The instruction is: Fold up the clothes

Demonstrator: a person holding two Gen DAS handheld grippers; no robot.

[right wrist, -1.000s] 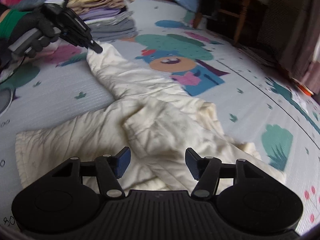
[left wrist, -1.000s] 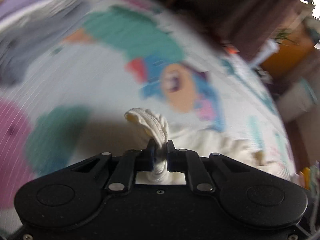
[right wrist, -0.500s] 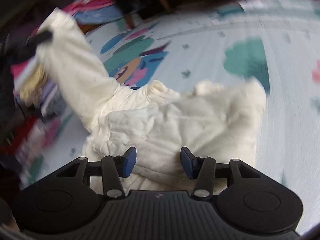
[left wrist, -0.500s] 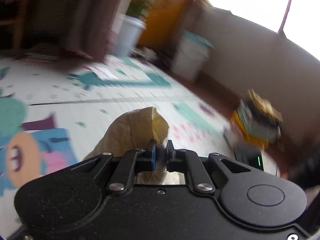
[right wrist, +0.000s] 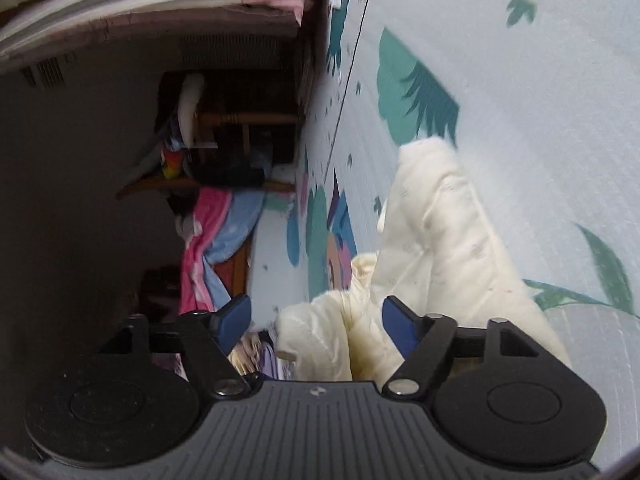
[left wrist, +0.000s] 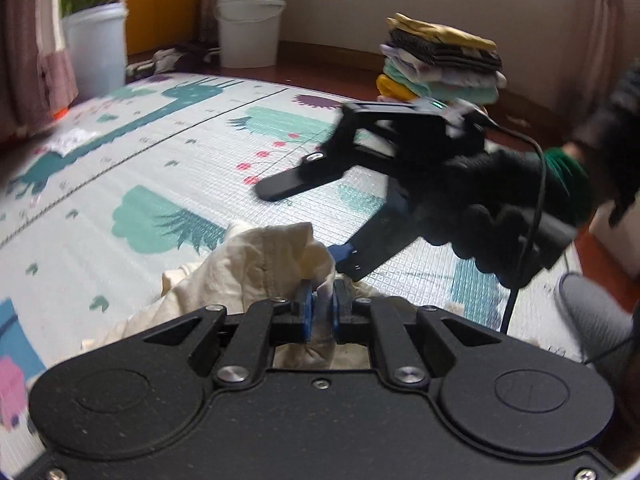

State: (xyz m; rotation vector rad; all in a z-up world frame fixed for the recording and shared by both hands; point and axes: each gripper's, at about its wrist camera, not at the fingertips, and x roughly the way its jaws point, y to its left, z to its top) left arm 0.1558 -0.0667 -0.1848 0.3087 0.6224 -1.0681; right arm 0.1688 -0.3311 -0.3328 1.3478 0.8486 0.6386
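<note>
A cream-white garment (left wrist: 256, 264) lies bunched on the patterned play mat (left wrist: 168, 152). My left gripper (left wrist: 320, 308) is shut on a fold of it, holding the cloth low over the mat. In the left wrist view my right gripper (left wrist: 316, 228) is held in a black-gloved hand just beyond the cloth, jaws wide apart and turned on its side. In the right wrist view the right gripper (right wrist: 316, 320) is open, with the garment (right wrist: 436, 248) between and beyond its blue fingertips (right wrist: 400, 320), not clamped.
A stack of folded clothes (left wrist: 440, 64) stands at the mat's far edge. A white bucket (left wrist: 248, 24) and a potted plant (left wrist: 92, 36) stand by the wall. A wooden chair (right wrist: 236, 140) and pink-blue bedding (right wrist: 216, 248) lie beyond the mat.
My left gripper has carried the cloth across the mat and swung round toward the wall and the right hand. My right gripper has rolled onto its side, staying open at the garment.
</note>
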